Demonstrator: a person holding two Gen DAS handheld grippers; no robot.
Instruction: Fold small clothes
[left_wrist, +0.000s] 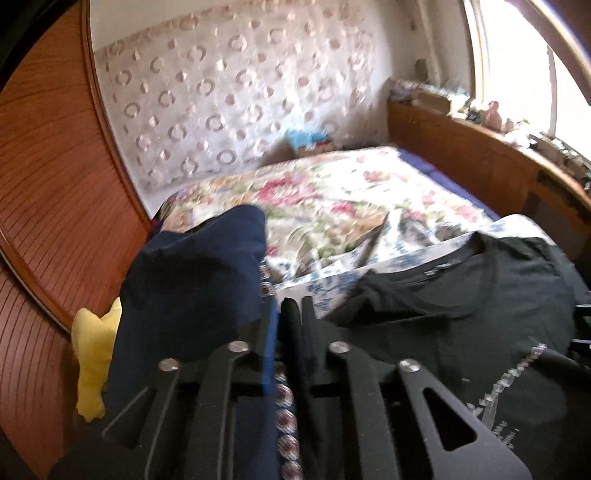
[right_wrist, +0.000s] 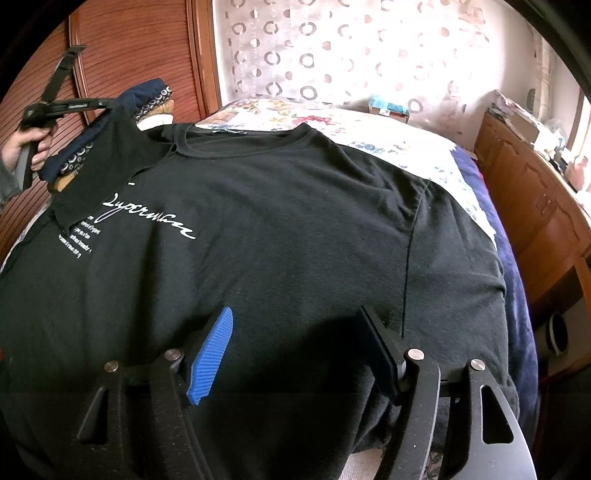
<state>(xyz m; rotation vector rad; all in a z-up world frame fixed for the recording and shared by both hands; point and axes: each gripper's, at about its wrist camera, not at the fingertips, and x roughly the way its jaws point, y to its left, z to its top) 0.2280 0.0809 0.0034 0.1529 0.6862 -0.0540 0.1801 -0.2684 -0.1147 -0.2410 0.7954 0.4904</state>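
Note:
A black T-shirt (right_wrist: 280, 229) with white script lettering lies spread on the bed, neck toward the far wall. My left gripper (left_wrist: 286, 306) is shut on its left sleeve (right_wrist: 99, 162) and holds that sleeve lifted; the gripper also shows in the right wrist view (right_wrist: 101, 104) at the far left. The shirt's body shows in the left wrist view (left_wrist: 461, 306). My right gripper (right_wrist: 295, 317) is open and empty, hovering just above the shirt's lower middle.
A pile of dark blue and patterned clothes (left_wrist: 192, 280) sits at the bed's left side, with something yellow (left_wrist: 92, 354) beside it. A floral bedspread (left_wrist: 332, 199) covers the bed. A wooden wardrobe (left_wrist: 48, 177) is left, a cluttered wooden headboard shelf (left_wrist: 491, 155) right.

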